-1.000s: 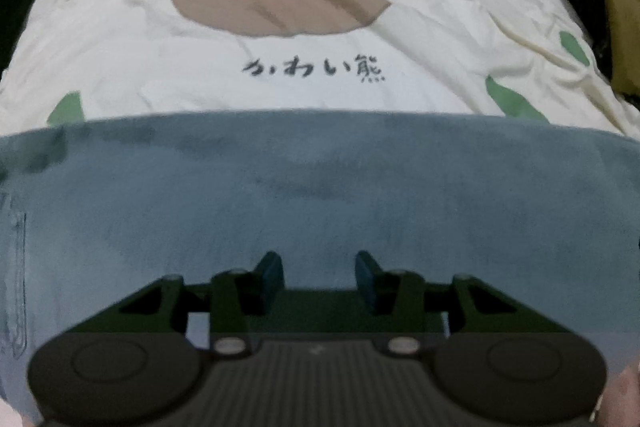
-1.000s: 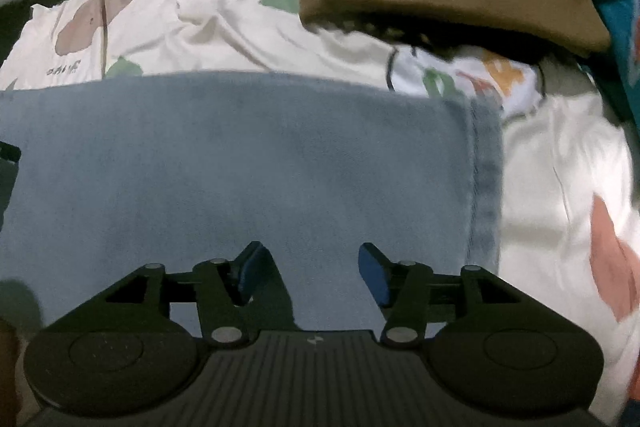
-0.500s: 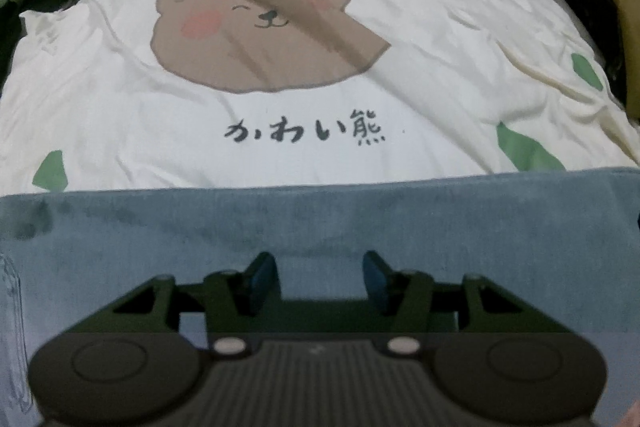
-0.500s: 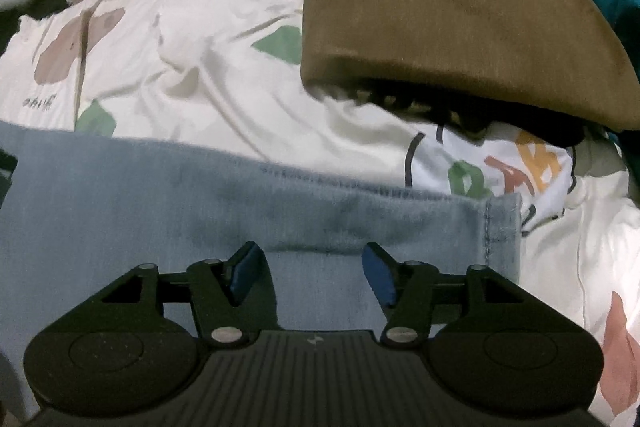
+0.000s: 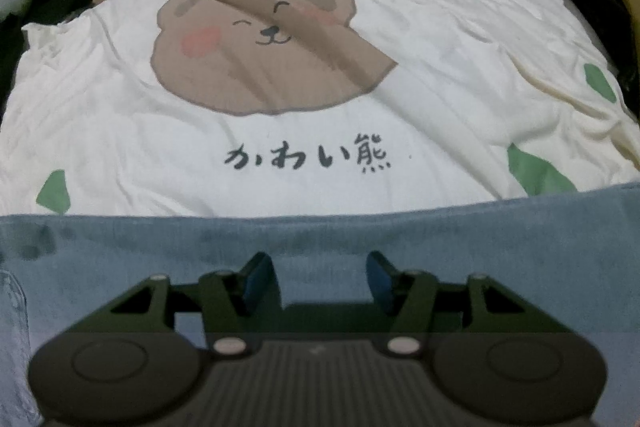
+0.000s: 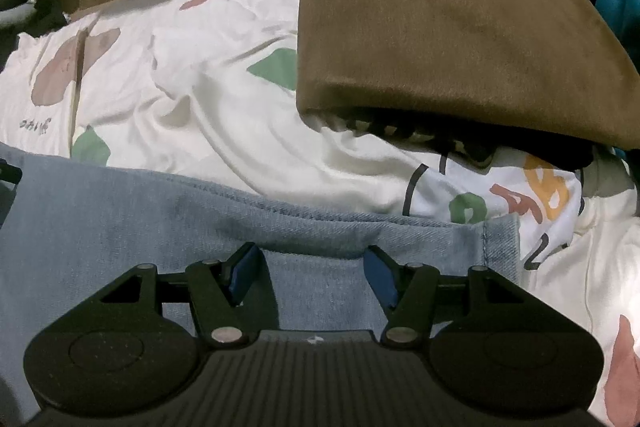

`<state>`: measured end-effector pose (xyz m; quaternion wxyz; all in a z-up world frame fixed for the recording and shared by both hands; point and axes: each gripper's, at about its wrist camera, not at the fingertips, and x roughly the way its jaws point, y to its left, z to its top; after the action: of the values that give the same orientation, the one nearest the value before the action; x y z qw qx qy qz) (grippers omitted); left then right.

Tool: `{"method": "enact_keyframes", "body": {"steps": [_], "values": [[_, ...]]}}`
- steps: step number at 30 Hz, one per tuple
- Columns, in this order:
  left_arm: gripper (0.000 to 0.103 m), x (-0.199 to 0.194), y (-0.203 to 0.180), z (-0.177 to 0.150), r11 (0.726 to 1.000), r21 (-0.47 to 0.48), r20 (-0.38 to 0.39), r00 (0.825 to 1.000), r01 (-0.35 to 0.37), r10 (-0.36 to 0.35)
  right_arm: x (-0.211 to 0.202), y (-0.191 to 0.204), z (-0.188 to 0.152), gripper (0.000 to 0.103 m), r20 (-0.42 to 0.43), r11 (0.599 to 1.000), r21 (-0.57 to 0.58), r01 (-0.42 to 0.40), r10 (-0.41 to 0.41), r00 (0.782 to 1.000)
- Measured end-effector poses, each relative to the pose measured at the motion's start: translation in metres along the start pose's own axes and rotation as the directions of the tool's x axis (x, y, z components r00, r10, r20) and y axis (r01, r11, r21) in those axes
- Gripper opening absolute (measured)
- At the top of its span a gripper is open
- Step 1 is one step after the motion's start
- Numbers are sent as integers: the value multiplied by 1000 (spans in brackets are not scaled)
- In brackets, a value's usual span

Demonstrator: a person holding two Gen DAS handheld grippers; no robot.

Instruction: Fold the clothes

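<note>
I see the soft, pale blue denim jeans [image 5: 320, 239] lying flat under both my left gripper [image 5: 318, 277] and right gripper [image 6: 310, 273], each with jaws apart and just widened, nothing pinched, along the near edge of the wrinkled cream bear-print sheet [image 5: 120, 131].

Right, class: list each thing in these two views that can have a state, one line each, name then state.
left gripper: open, over the denim, gripping nothing.
right gripper: open, nothing between its pads.
jeans: laid flat, folded edge showing.
bear sheet: spread out, wrinkled.
brown cushion: resting on the sheet.
</note>
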<state>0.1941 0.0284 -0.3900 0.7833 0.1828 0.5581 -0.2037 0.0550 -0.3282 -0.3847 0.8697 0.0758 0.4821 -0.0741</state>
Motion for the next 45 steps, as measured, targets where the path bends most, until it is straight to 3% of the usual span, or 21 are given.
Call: {"method": "enact_keyframes", "body": {"steps": [6,14,22,30,35,38,45], "values": [[47,-5,-14,2,995,91,31,999,-37,35,-3,0,-4,63,46,1000,-15,-8,9,999],[39,-12,-34,23,988,154,61,998,-3,-6,-3,-1,-1,61,49,1000,3,-11,10,999],[39,-15,-62,46,970,239,97,993,39,-63,-2,1,1,61,55,1000,21,-3,2,998],[39,-20,-91,47,947,304,90,987,98,-131,-6,1,4,59,101,1000,-8,-5,5,995],[39,-24,-106,45,929,350,86,983,121,-160,9,-9,31,50,58,996,76,-42,38,998],[39,-27,-113,44,923,361,84,981,134,-176,15,-6,34,49,49,999,44,-20,18,999],[39,-28,-125,46,905,384,74,972,180,-225,-14,-23,31,47,119,989,139,-51,34,992]]}}
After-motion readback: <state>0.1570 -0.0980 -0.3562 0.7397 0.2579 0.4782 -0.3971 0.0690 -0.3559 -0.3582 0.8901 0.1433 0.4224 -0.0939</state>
